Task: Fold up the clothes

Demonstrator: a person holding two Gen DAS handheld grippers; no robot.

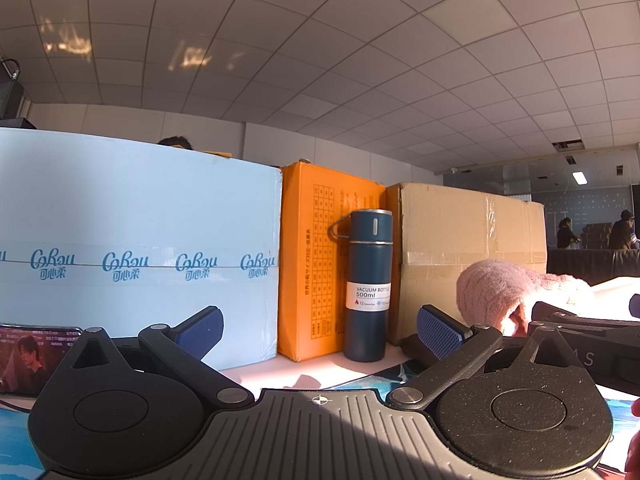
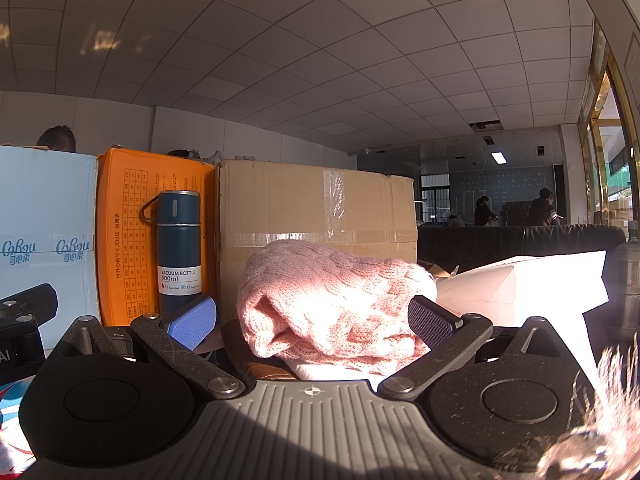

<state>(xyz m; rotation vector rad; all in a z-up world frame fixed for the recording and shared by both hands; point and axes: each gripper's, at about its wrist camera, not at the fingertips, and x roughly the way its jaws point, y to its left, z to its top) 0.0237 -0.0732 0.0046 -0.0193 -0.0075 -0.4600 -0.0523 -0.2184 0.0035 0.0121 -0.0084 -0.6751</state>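
A pink knitted garment (image 2: 332, 304) lies bunched up on the table, straight ahead of my right gripper (image 2: 312, 320). That gripper is open, its blue pads (image 2: 192, 322) standing on either side of the near end of the garment without closing on it. In the left wrist view the same pink knitted garment (image 1: 508, 292) sits at the right, beyond the right finger. My left gripper (image 1: 320, 328) is open and holds nothing; it faces a dark blue vacuum bottle (image 1: 366, 284). The other gripper's black body (image 1: 580, 344) shows at the right edge.
A light blue carton (image 1: 136, 256), an orange carton (image 1: 316, 256) and a brown cardboard box (image 2: 316, 216) line the back of the table. The vacuum bottle (image 2: 178, 248) stands before them. A phone (image 1: 32, 356) lies left, white paper (image 2: 532, 288) right. People stand far back right.
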